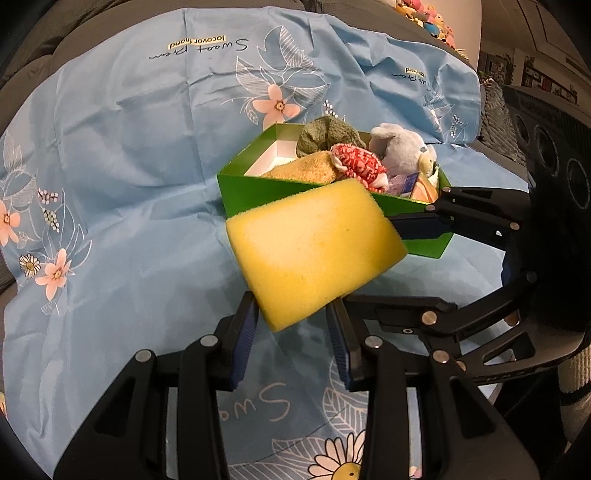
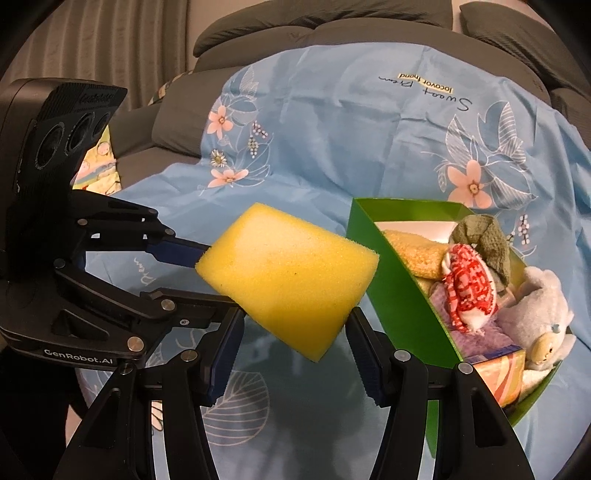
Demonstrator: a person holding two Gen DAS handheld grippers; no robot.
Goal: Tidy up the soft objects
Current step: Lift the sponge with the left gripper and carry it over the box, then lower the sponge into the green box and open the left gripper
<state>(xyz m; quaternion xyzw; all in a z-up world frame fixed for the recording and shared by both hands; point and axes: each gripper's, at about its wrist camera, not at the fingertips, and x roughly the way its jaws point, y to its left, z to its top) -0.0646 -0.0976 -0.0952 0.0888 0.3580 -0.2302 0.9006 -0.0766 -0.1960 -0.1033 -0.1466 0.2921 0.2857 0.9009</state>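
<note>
A yellow sponge (image 1: 317, 251) hangs in the air in front of a green box (image 1: 258, 184); it also shows in the right wrist view (image 2: 288, 277). Both grippers close on it from two sides. My left gripper (image 1: 291, 332) grips its lower end between its blue pads. My right gripper (image 2: 291, 339) grips the other end, and shows in the left wrist view (image 1: 406, 266) at the right. The box (image 2: 399, 277) holds several soft things: a green cloth (image 1: 325, 136), a red-and-white toy (image 1: 358, 166), a grey plush (image 1: 402, 151), a yellow towel (image 1: 303, 166).
A light blue flowered sheet (image 1: 129, 166) covers the surface under the box. Grey cushions (image 2: 332, 33) lie behind it. A heap of small plush toys (image 1: 428, 18) sits at the far back right in the left wrist view.
</note>
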